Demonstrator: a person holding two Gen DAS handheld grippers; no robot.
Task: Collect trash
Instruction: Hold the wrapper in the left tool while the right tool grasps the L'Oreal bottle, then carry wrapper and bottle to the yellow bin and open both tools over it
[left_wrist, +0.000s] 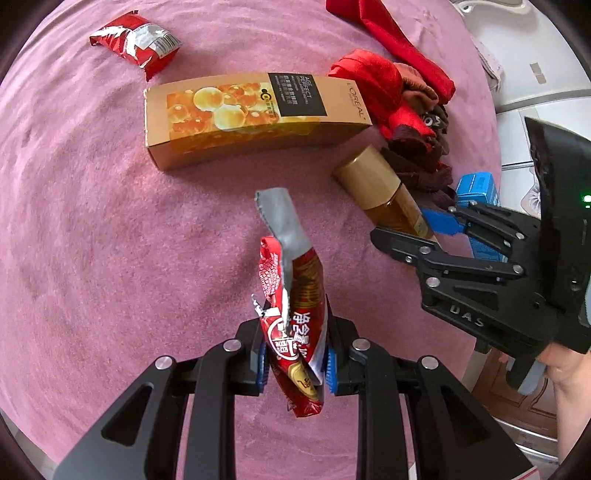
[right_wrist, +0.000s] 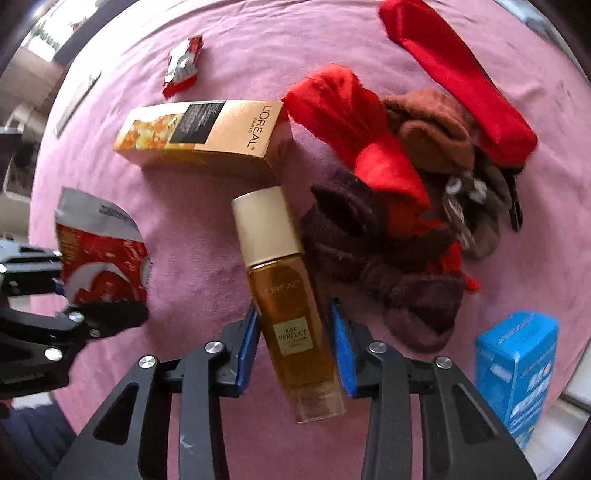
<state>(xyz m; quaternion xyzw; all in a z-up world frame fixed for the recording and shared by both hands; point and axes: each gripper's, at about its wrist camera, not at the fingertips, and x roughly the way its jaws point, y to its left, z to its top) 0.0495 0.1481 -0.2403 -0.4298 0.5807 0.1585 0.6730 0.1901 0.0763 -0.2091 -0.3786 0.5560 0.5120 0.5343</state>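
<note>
My left gripper (left_wrist: 295, 365) is shut on a torn red snack wrapper (left_wrist: 295, 314) and holds it above the pink cloth; the wrapper also shows in the right wrist view (right_wrist: 103, 254). My right gripper (right_wrist: 295, 354) is open, its blue pads (right_wrist: 343, 354) on either side of a gold L'Oreal bottle (right_wrist: 284, 291) that lies on the cloth. In the left wrist view the right gripper (left_wrist: 424, 232) sits at the bottle's (left_wrist: 384, 188) lower end. A second red wrapper (left_wrist: 136, 40) lies at the far left.
A gold L'Oreal carton (left_wrist: 251, 114) lies beyond the bottle. A pile of red and brown socks (right_wrist: 399, 192) lies right of the bottle. A blue box (right_wrist: 517, 369) stands at the right edge of the pink tablecloth (left_wrist: 92, 240).
</note>
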